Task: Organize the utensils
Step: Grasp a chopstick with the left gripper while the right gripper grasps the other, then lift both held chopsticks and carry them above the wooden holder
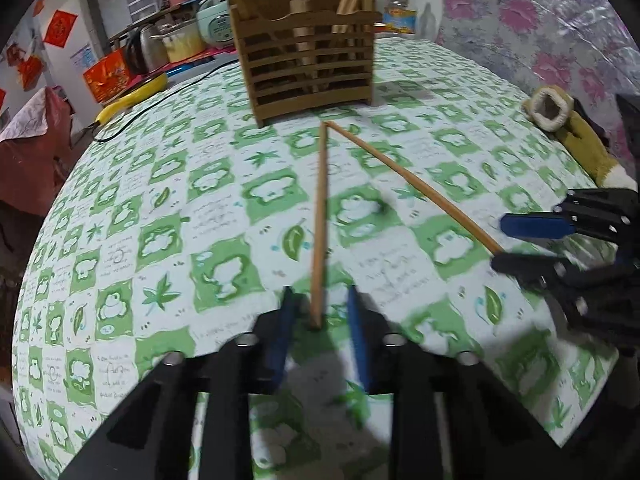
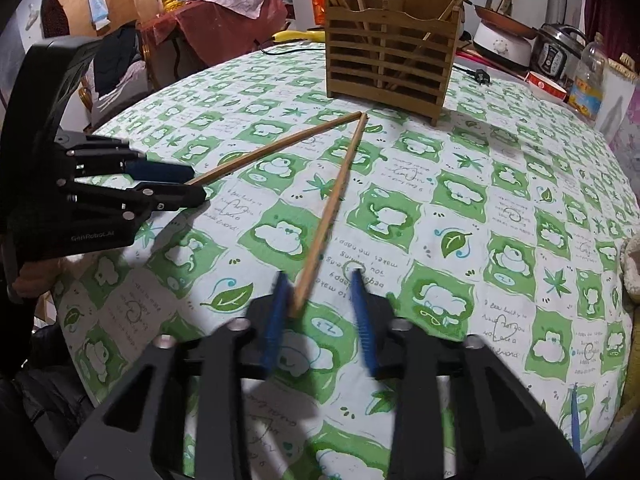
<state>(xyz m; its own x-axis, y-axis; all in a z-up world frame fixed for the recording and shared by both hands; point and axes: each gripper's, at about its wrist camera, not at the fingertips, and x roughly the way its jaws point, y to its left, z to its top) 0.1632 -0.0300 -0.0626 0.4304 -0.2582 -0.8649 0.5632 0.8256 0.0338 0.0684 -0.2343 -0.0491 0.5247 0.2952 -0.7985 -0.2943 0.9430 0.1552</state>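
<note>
with two chopsticks lying on the tablecloth [image 1: 120, 208] tips-together at 6 o'clock of the slatted wooden holder [image 1: 308, 56], each unclenched gripper, left [image 1: 320, 304] and right [image 2: 320, 284], straddles one butt end, left chopstick [image 1: 320, 216], right chopstick [image 2: 332, 208]; each should centre, then clench squarely.

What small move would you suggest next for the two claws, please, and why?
Probably close both claws. The left claw is open with the near end of one chopstick between its fingers, and the right claw likewise straddles the other chopstick. Both lie flat on the table, tips meeting before the holder.
</note>
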